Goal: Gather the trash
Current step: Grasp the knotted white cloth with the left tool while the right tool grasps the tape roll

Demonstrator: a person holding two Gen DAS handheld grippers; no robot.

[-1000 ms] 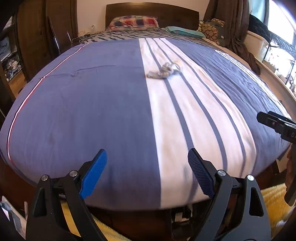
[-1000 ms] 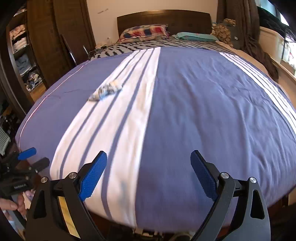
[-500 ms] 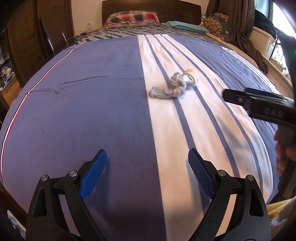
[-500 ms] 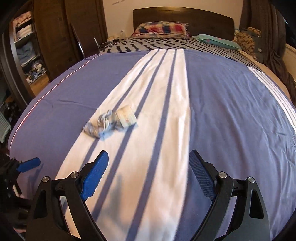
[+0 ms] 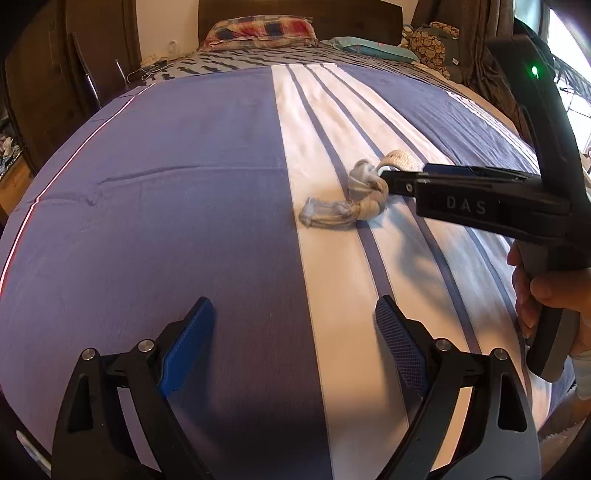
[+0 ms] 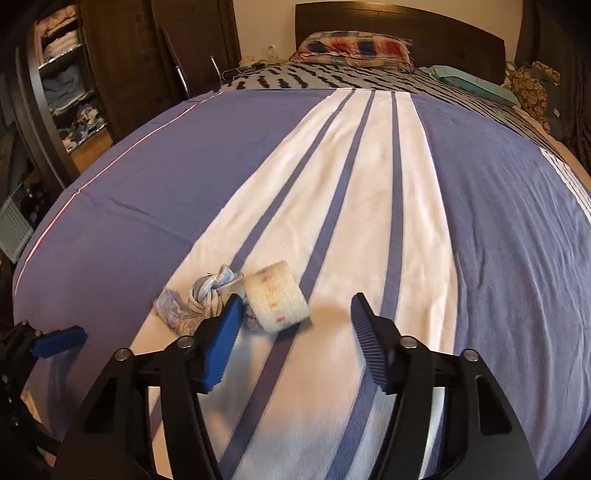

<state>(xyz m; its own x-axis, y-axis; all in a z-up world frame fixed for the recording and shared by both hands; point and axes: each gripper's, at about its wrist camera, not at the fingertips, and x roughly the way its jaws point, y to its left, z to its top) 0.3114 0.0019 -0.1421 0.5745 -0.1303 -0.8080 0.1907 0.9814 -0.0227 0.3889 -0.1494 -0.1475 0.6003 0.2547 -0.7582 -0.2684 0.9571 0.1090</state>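
Right tongs (image 6: 295,325), black-framed with blue ribbed pads, stand spread apart over a knotted grey-blue rag with a cream, speckled roll at one end (image 6: 236,297). Their left pad lies just beside the knot, and the cream roll sits partly between the pads; nothing is pinched. This trash rests on the white band of a purple-blue striped bedspread (image 5: 184,206), roughly mid-bed. Left tongs (image 5: 295,343) hang nearer the foot of the bed, also spread wide and holding nothing. Beyond lie a plaid pillow (image 6: 354,46), a dark wooden headboard (image 6: 399,26) and a wardrobe with shelved clothes (image 6: 66,81).
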